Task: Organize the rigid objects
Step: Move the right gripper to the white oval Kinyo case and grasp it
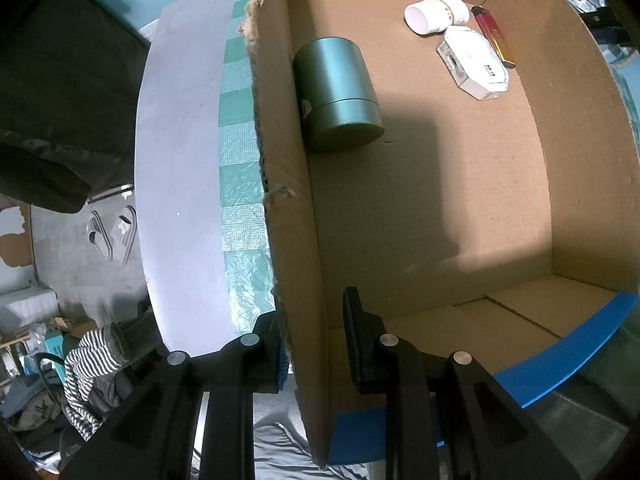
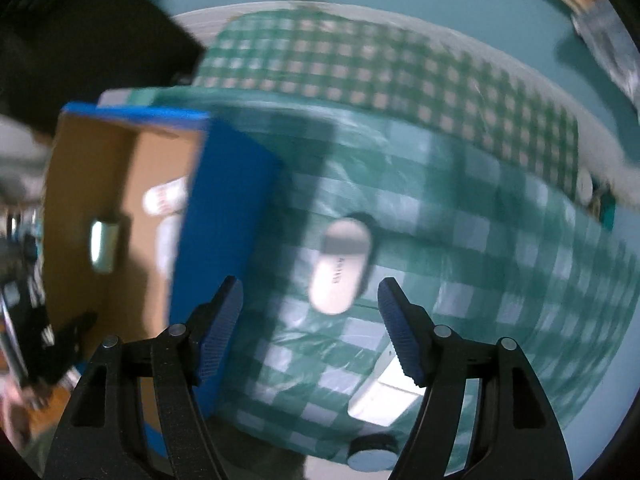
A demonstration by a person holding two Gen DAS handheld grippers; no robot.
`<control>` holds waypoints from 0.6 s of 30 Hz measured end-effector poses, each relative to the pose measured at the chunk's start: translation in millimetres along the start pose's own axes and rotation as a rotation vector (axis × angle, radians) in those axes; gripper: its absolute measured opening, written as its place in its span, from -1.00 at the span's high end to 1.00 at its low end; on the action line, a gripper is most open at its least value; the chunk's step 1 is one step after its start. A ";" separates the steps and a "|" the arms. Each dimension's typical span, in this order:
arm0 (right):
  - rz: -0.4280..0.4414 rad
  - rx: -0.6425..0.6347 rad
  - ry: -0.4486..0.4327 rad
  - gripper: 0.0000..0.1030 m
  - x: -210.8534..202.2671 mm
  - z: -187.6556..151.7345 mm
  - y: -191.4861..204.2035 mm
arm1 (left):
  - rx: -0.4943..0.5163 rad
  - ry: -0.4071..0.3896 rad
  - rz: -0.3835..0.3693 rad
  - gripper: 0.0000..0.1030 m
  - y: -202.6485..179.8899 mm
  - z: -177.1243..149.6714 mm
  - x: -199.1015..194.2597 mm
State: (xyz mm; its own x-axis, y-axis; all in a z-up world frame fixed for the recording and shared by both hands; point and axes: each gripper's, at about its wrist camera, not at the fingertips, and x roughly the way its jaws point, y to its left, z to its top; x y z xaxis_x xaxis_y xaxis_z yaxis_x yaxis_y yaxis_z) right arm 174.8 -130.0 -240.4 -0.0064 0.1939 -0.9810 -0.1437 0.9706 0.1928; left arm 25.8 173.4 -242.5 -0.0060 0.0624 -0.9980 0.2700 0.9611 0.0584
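A cardboard box with blue outer sides holds a dark green canister, a white cup, a white flat case and a red-and-gold lighter. My left gripper straddles the box's left wall, one finger inside and one outside, closed on it. In the blurred right wrist view, my right gripper is open above a white oval case on the green checked tablecloth. The box lies to its left.
A white rectangular object and a round dark item lie near the table's front edge. A dark monitor stands behind the box. Slippers and clothes lie on the floor to the left.
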 end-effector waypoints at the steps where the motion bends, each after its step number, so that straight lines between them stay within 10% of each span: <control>1: 0.001 0.023 0.005 -0.37 5.2 0.6 -5.4 | 0.000 0.000 -0.001 0.57 0.0 0.0 0.0; 18: -0.082 0.050 0.027 -0.27 55.9 4.5 -6.2 | -0.004 -0.004 0.000 0.57 0.6 -3.9 0.5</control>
State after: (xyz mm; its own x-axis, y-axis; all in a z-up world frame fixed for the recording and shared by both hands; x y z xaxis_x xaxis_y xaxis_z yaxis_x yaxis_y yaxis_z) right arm 179.7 -124.5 -296.4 -0.0236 0.1106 -0.9936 -0.0950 0.9891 0.1124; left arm 22.2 175.1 -242.9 -0.0017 0.0610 -0.9981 0.2666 0.9620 0.0583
